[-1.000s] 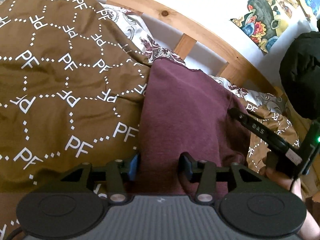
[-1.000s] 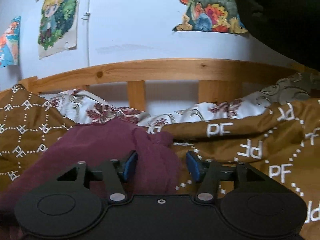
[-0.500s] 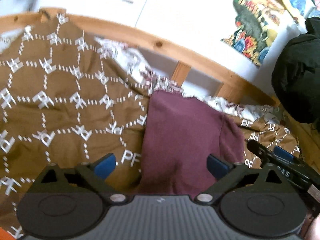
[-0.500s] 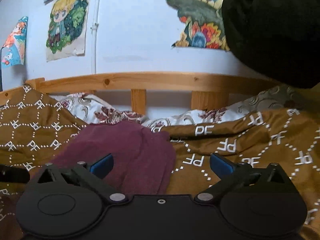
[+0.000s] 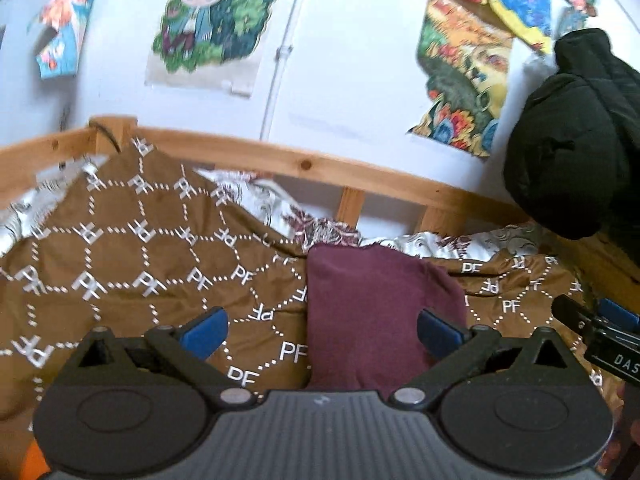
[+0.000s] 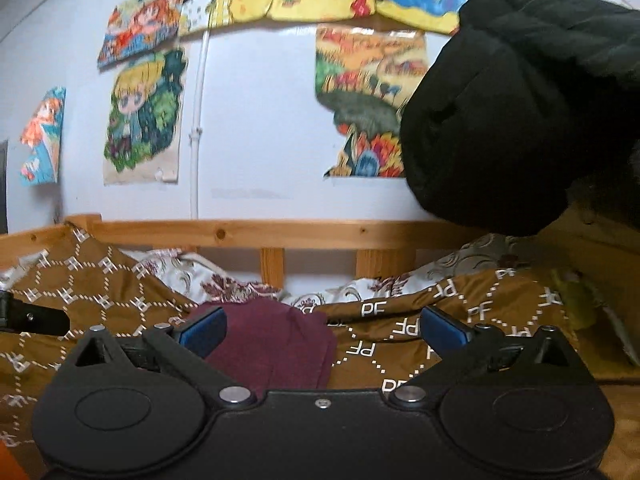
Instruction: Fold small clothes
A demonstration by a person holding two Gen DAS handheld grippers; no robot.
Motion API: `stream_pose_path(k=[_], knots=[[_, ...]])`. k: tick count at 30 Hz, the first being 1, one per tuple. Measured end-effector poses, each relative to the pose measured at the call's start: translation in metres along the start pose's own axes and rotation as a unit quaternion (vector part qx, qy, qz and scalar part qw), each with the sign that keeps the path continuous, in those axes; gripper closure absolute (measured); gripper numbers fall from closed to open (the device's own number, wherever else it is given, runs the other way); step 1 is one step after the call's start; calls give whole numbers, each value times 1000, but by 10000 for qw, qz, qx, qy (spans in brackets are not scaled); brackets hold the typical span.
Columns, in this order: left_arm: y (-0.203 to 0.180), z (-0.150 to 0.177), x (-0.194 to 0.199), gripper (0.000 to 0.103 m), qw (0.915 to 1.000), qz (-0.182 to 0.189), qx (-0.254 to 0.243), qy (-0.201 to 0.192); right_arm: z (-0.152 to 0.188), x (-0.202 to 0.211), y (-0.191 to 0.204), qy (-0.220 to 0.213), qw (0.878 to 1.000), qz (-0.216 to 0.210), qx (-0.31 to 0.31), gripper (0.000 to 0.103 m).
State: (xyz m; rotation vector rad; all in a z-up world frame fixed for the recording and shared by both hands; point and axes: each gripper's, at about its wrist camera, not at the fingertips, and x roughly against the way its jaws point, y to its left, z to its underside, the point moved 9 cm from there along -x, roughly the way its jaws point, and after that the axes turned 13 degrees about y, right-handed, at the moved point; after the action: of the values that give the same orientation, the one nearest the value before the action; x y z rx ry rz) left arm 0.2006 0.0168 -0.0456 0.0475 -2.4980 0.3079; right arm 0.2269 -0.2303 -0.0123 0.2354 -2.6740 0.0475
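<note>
left gripper (image 5: 320, 330): jaws spread wide, nothing between the blue pads (image 5: 204, 330). it hangs above the bed, apart from the cloth below it.

right gripper (image 6: 322, 330): jaws also spread wide, holding nothing. its tip shows at the right edge of the left wrist view (image 5: 592, 326), just right of the garment.

maroon garment (image 5: 376, 316): lies folded into a narrow upright rectangle on the brown blanket (image 5: 132, 264), flat, with the far edge near the flowered white sheet (image 5: 320, 226). in the left view it sits under the right half of the jaw gap; in the right view it sits (image 6: 276, 340) toward the left pad, partly behind it.

blanket carries a white "pf" pattern, rumpled on both sides of the garment. wooden bed rail (image 6: 280, 234) runs behind. black jacket (image 6: 516, 92) hangs at right, over the bed's corner. cartoon posters (image 6: 144, 116) on the white wall.
</note>
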Motion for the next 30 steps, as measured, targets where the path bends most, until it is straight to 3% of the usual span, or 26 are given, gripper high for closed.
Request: stream_pose_path(k=[5,12,16,24,30], knots=[[0,24,39,1,9998,17,-202,-36,13,46,3,-86,9994,-51,-317,1],[3,61,71,1,9991,99,-341,246,39,90,13,165,9963,-251,-802,1],[8,75,85,1,9990,28,-339,289,59,110,19,358,9941,-103,-1023,1],[13,95,95,1,9978,-77,-367,544,71,141,42,380,9983,99,-431,1],[13,102,87,1,9959,-247,-476,734,80,136,45,716,9966,188,-356,1]])
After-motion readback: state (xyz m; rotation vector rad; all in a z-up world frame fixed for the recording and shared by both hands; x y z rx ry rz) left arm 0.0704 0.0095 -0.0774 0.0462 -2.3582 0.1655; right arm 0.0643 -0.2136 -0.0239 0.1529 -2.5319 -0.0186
